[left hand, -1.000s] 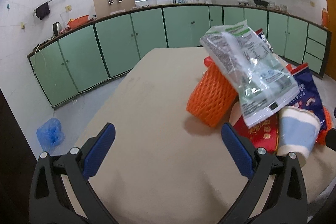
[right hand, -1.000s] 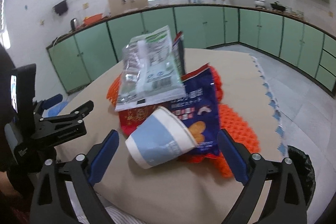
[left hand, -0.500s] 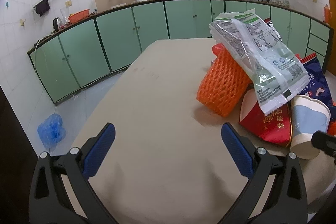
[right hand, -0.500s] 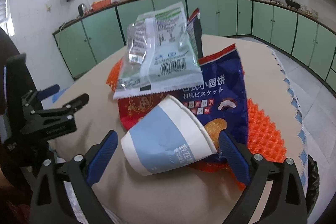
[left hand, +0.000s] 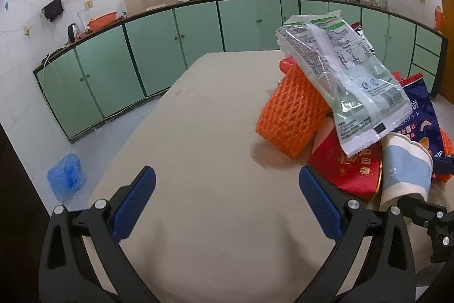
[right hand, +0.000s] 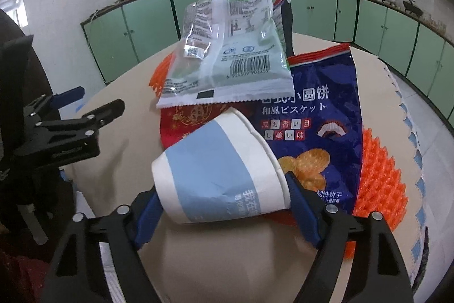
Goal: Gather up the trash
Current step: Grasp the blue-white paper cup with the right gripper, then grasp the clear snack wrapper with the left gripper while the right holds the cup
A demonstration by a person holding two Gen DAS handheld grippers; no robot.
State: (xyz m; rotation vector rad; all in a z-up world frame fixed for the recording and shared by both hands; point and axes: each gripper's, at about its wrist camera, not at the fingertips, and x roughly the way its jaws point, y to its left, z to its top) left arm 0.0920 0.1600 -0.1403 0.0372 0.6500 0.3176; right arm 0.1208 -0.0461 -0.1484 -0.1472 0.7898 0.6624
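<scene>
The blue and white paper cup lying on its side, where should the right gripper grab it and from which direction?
Grip the blue and white paper cup across its side wall at mid-body, coming level from the table edge. It lies tipped, base left, open rim right, and the right gripper fingers already straddle it. Squeeze gently, since the wall looks creased.

paper cup [right hand: 215,169] on its side between right gripper [right hand: 224,206] fingers [right hand: 300,200]

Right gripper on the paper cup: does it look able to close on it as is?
Probably yes. The right gripper is open with the paper cup lying on its side between the blue fingers; nothing sits between pads and cup.
</scene>
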